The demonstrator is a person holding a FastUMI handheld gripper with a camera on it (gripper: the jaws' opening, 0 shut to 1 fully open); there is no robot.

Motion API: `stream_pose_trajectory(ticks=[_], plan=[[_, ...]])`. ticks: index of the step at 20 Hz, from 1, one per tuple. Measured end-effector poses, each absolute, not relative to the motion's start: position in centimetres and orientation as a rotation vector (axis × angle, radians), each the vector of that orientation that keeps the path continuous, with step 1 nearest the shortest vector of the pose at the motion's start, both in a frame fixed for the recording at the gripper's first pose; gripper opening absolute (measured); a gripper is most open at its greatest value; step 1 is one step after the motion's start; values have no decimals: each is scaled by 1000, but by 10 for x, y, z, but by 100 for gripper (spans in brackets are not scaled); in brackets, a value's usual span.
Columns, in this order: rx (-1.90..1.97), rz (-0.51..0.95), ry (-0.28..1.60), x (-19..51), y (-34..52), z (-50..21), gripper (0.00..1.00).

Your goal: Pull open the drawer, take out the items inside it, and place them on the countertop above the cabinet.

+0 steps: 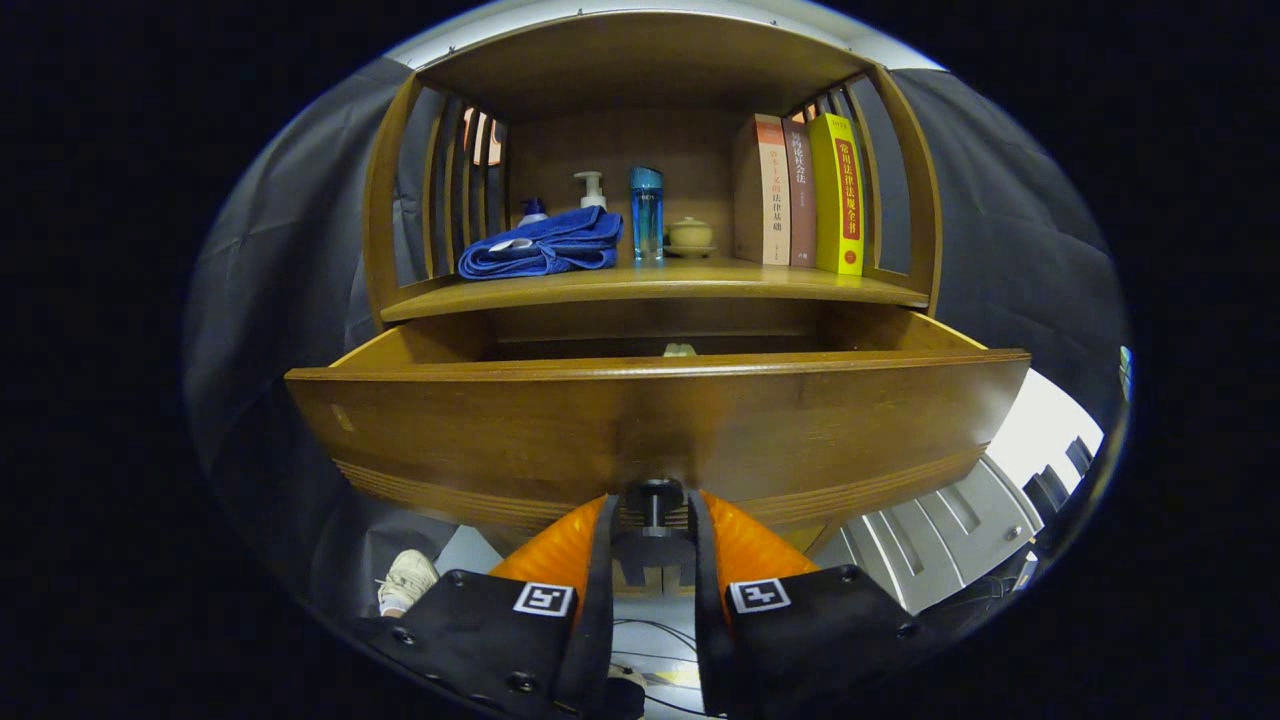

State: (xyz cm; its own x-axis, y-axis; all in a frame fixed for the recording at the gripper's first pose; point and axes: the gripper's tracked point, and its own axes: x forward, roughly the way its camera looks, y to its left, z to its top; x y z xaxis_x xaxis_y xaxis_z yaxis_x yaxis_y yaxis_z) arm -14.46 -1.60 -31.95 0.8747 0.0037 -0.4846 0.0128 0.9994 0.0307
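The gripper (655, 515) has its orange fingers (560, 550) closed around the knob (655, 495) of the drawer (650, 430), which stands pulled out. A pale item (680, 349) peeks over the drawer's front edge, above and beyond the fingers, below the countertop (650, 290).

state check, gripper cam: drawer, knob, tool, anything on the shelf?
Wooden drawer: pulled open.
Dark round drawer knob: between the orange fingers; contact unclear.
Tool: narrow gap, at the knob.
Pale item in the drawer: inside, barely visible above the front.
Blue towel: folded, on the shelf.
Blue bottle: upright.
Three books: standing.
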Motion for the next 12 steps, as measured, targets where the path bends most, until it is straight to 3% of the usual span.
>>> stream_pose_trajectory(ticks=[10, 12], plan=[[24, 3, 529, -185, -20, -315, 43], [27, 7, 534, -192, -20, -313, 38]])
